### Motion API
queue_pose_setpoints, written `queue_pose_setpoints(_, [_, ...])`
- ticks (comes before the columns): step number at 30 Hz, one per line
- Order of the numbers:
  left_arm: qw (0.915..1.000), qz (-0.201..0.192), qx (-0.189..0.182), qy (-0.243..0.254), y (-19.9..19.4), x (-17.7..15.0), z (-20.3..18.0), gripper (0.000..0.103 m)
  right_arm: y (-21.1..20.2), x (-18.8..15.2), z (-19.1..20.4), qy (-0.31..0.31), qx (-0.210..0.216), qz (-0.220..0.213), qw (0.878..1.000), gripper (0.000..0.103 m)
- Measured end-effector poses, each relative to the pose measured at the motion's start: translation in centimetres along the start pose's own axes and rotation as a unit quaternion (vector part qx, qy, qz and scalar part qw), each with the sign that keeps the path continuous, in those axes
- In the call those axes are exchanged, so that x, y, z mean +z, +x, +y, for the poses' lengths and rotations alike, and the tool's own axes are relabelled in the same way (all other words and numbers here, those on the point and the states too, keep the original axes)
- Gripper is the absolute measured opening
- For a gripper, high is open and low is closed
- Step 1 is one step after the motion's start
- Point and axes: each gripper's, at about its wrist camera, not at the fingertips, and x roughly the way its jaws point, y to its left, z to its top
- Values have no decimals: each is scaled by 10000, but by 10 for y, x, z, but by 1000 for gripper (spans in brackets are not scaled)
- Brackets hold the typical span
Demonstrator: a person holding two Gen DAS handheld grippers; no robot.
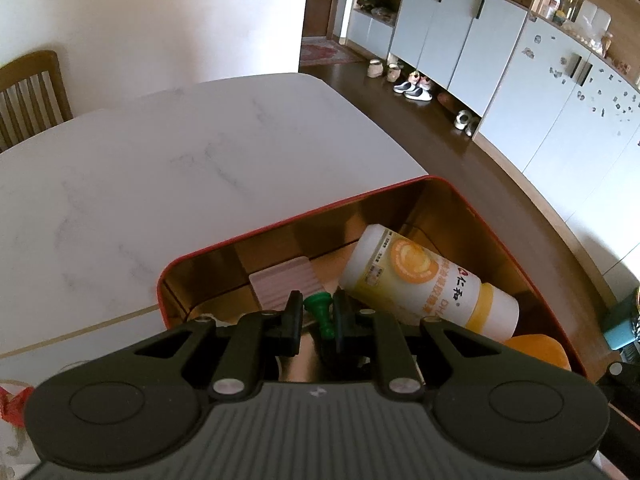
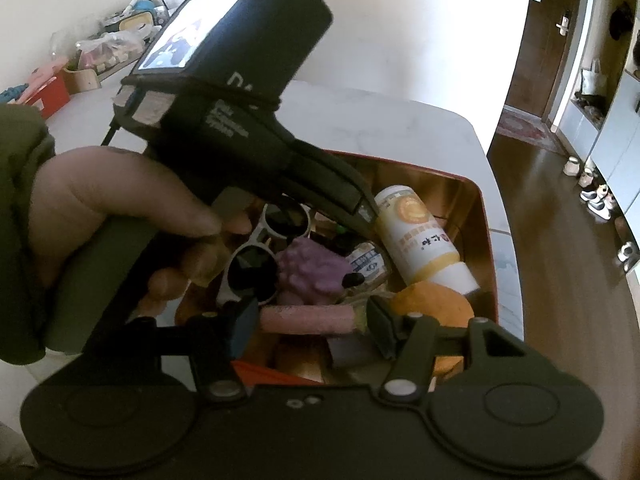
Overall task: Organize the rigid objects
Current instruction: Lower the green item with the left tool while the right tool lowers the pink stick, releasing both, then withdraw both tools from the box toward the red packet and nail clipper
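Fingers [image 1: 316,316] pinch green pawn [image 1: 320,314] w/in tin [image 1: 304,216] rim.

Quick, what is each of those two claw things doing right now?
Left gripper: shut on a small green piece above the red tin.
Right gripper: a pink block spans its jaws; grip cannot be told.

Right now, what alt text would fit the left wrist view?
A black left tool is shut on a small green piece over an open red tin holding a white and yellow bottle, on a white marble table.
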Motion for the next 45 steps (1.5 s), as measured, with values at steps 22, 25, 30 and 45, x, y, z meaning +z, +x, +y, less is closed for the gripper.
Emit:
queue_pose_setpoints(22, [9983, -542, -3, -206, -87, -29, 15, 26, -36, 3, 1, 537, -84, -425, 9976, 74])
queue_pose_setpoints(25, [9978, -611, -28, -252, -103, -33, 21, 26, -46, 1, 4, 644, -49, -518, 9966, 78])
queue_pose_setpoints(30, [9970, -716, -58, -303, -129, -46, 32, 27, -58, 1, 11, 837, -58, -598, 9947, 81])
queue_pose_setpoints(45, [9957, -827, 164, -383, -184, -88, 79, 38, -70, 5, 50, 1248, -4, -813, 9888, 91])
